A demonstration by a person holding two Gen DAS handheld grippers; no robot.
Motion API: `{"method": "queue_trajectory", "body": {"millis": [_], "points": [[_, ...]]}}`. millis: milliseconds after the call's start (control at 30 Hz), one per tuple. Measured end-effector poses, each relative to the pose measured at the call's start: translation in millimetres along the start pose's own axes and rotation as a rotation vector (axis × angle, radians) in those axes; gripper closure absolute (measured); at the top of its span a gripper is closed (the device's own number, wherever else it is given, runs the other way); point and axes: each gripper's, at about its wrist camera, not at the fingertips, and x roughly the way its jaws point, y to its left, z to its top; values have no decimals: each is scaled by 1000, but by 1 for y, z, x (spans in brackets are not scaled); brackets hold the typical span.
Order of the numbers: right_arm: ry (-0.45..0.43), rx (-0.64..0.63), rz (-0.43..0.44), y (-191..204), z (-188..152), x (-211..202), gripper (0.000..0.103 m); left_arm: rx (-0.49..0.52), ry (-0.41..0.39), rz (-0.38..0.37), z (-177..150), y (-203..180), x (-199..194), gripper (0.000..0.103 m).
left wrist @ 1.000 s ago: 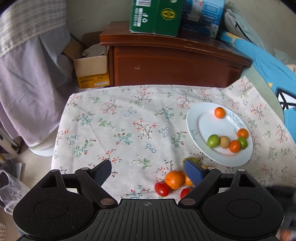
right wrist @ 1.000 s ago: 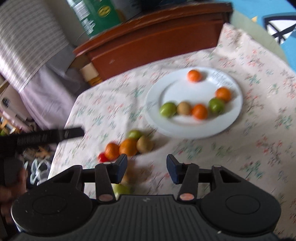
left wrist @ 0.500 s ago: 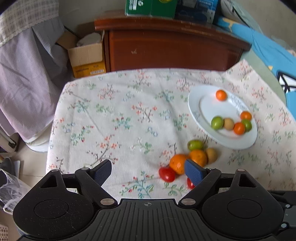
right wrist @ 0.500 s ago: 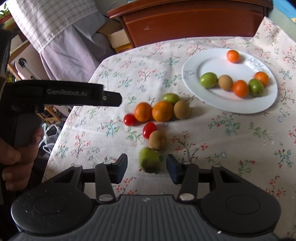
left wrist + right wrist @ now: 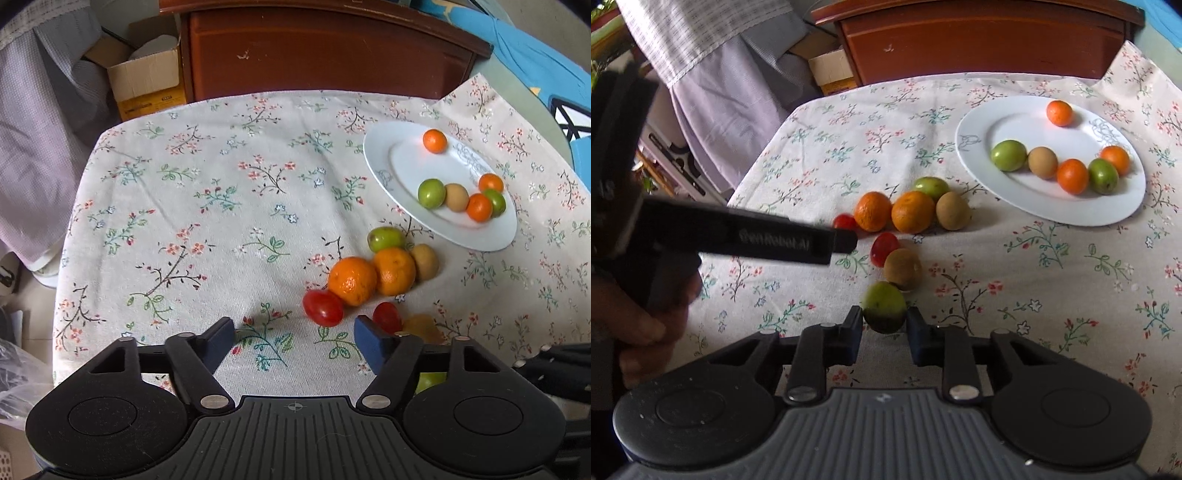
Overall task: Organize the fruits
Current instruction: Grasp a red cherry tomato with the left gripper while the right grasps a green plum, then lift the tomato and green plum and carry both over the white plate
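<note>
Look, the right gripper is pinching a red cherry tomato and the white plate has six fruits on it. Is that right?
Not quite. The right gripper is pinching a green fruit, not a red cherry tomato; the right wrist view shows its two pads pressed on either side of it. The rest holds: the white plate does have six fruits on it.

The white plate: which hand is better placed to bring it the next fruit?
The right. Its gripper has its jaws shut on a green fruit, ready to carry to the white plate. The left gripper, jaws closing, holds nothing.
</note>
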Motion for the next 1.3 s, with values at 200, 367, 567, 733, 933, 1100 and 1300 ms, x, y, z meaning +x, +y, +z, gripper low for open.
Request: {"method": "queue_trajectory", "body": {"millis": [200, 367, 567, 733, 933, 1100, 1300], "points": [[-20, 53, -16, -8, 4, -5, 77, 1, -20, -7, 1, -1, 3, 44], [-24, 88, -16, -13, 6, -6, 77, 14, -41, -20, 3, -5, 5, 55], [-33, 107, -20, -17, 8, -8, 77, 42, -53, -41, 1, -11, 5, 77], [-35, 116, -22, -19, 9, -9, 77, 44, -63, -42, 0, -12, 3, 82], [-44, 130, -13, -21, 12, -12, 77, 40, -78, -53, 0, -12, -4, 82], [-64, 142, -12, -24, 14, -18, 78, 23, -102, -55, 2, -11, -13, 82], [-102, 163, -15, -31, 21, -26, 78, 17, -145, -77, 8, -16, -26, 82]]}}
